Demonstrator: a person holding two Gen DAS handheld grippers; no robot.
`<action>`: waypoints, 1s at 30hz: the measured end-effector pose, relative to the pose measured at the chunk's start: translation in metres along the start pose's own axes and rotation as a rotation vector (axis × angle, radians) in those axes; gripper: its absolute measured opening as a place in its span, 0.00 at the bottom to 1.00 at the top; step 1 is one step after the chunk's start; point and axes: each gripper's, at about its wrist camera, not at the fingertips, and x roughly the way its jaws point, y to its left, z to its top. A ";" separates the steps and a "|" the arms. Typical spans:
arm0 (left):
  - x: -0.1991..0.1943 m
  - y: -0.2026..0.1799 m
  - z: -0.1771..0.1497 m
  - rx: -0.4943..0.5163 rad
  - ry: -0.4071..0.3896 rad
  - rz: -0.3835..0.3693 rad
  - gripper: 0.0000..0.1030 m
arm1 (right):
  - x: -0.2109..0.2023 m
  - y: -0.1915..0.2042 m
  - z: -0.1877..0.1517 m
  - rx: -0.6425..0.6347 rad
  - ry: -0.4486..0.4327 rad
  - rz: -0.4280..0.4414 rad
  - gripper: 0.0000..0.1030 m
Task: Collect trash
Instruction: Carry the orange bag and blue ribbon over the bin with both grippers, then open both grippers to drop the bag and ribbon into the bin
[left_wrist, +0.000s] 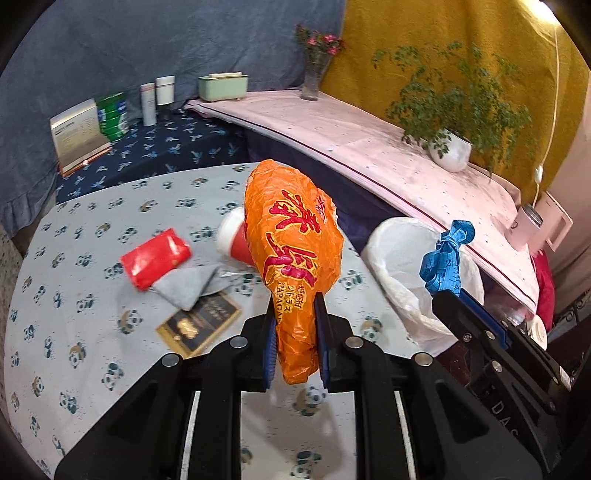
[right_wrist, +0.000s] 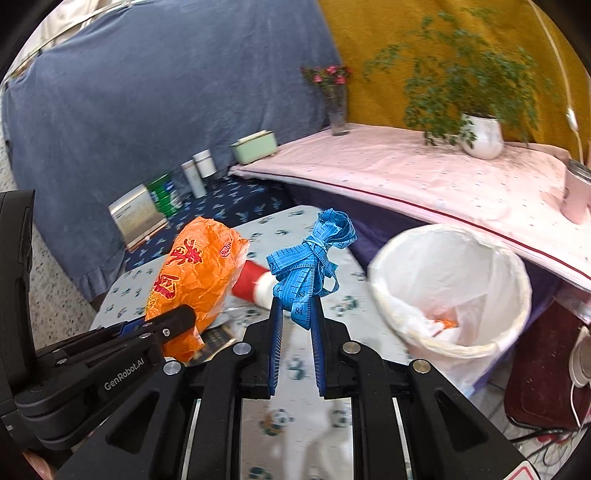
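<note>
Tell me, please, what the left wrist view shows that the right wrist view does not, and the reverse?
Left only: a red packet and grey cloth lying on the table.

Right only: the inside of the bin, with scraps at the bottom.

Both: the left gripper shut on the orange bag, the right gripper shut on the blue tape, and the tipped red cup.

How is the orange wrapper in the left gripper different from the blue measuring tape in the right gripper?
The orange wrapper is a crinkled plastic bag with red characters; the blue measuring tape is a narrow band with printed numbers, tied in a bundle. The wrapper looks clearly bulkier than the tape. Both are clamped and held above the table, the wrapper in the left gripper, the tape in the right gripper.
</note>
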 end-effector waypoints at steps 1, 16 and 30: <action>0.002 -0.004 0.001 0.008 0.003 -0.004 0.16 | -0.001 -0.006 0.000 0.009 -0.001 -0.008 0.14; 0.031 -0.093 -0.004 0.187 0.040 -0.068 0.17 | -0.007 -0.091 -0.003 0.129 -0.006 -0.101 0.14; 0.066 -0.146 -0.007 0.286 0.099 -0.114 0.17 | -0.005 -0.145 -0.001 0.197 -0.014 -0.177 0.10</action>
